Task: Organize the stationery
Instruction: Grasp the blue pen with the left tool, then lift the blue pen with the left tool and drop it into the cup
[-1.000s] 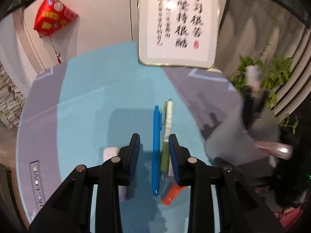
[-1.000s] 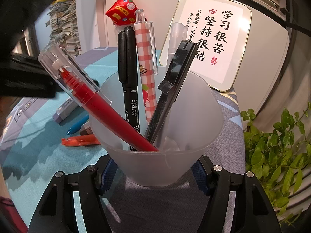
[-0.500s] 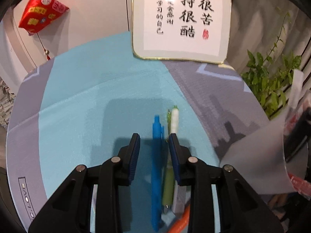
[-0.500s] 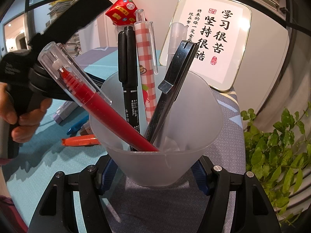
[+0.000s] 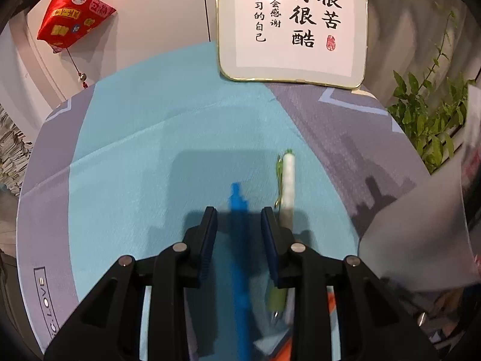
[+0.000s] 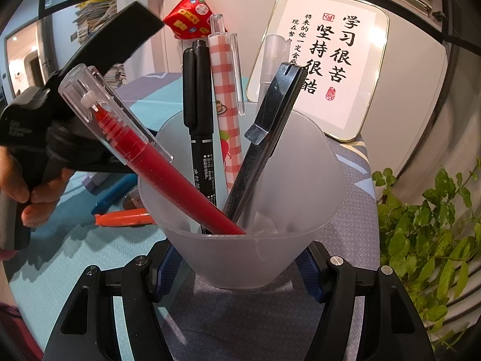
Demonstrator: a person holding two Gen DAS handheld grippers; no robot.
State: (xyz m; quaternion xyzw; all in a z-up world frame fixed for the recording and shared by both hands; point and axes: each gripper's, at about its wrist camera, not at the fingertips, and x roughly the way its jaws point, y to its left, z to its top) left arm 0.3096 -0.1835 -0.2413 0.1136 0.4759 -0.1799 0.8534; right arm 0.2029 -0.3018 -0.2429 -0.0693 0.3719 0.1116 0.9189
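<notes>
Pens are partly sorted: the right gripper (image 6: 240, 270) is clamping the frosted cup (image 6: 300, 198), which is already holding a red pen (image 6: 156, 162), a black marker (image 6: 201, 138), a checked pen (image 6: 225, 96) and a dark pen (image 6: 270, 126). On the desk (image 5: 120, 180), the left gripper (image 5: 239, 231) is straddling the blue pen (image 5: 239, 210), jaws apart, not yet pinching. Just right, a green-and-white pen (image 5: 288, 180) and an orange pen (image 6: 123, 219) are waiting.

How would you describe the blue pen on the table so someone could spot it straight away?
Find the turquoise cloth in front of the framed calligraphy sign. The blue pen lies there between the left gripper fingers. Its neighbour, the white and green pen, lies parallel; only this one is solid blue.
</notes>
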